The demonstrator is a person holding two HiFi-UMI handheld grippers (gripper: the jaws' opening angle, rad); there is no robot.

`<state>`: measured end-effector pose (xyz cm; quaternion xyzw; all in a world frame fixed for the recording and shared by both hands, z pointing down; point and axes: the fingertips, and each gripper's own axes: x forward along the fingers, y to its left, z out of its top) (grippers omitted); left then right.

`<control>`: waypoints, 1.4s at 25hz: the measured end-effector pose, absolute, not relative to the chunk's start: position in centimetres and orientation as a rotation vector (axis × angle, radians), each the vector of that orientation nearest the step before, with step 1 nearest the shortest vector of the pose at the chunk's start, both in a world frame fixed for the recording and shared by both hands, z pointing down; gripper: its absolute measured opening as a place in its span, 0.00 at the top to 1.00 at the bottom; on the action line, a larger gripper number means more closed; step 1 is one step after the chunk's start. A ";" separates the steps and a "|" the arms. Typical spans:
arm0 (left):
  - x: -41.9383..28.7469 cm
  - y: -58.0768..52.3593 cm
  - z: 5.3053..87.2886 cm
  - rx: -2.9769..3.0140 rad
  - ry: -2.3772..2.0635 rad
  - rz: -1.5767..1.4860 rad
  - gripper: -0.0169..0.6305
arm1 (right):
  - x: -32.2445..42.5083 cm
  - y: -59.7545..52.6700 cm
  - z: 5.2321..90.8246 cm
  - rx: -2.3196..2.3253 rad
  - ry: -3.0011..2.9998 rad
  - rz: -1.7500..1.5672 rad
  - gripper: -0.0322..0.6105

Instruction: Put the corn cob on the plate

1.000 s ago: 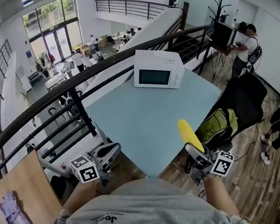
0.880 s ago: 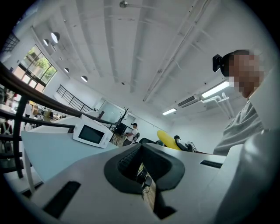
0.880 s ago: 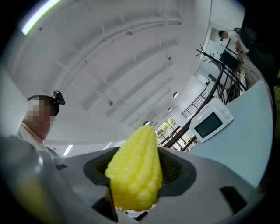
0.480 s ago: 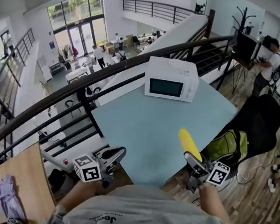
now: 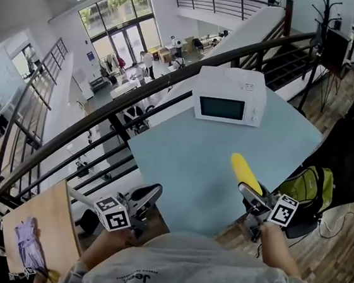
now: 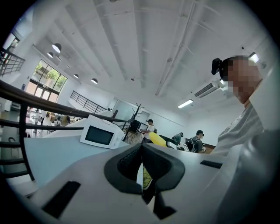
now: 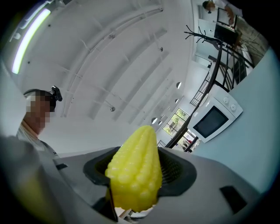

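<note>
corn cob (image 5: 246, 172) — over table (image 5: 181, 163), nearer microwave (image 5: 229, 95)

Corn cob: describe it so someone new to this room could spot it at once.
Find the pale blue table with the white microwave at its far end. Over the table's near right edge, the right gripper has its jaws closed on the corn cob. It is the only bright yellow thing, bumpy and tapered, pointing up, unlike the green backpack beside it.

The pale blue tabletop (image 5: 187, 164) lies open from its near edge to the white box-shaped microwave oven (image 5: 228, 103) at its far edge, with a black metal railing (image 5: 103, 120) flanking its left edge.
</note>
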<state>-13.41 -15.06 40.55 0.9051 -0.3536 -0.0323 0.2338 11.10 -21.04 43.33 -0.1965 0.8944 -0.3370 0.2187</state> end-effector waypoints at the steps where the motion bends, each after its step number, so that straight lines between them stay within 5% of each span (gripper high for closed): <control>1: -13.8 -15.4 40.7 2.484 -0.973 -0.082 0.95 | 11.1 -21.3 43.3 -0.548 2.479 -0.924 0.53; 20: -18.9 -27.8 42.7 2.592 -0.574 -0.099 0.95 | 9.4 -24.3 40.5 -1.084 2.297 -0.810 0.53; 35: -10.4 -34.2 38.5 2.623 -0.886 0.003 0.95 | 20.8 -28.9 39.5 -1.118 2.440 -0.680 0.53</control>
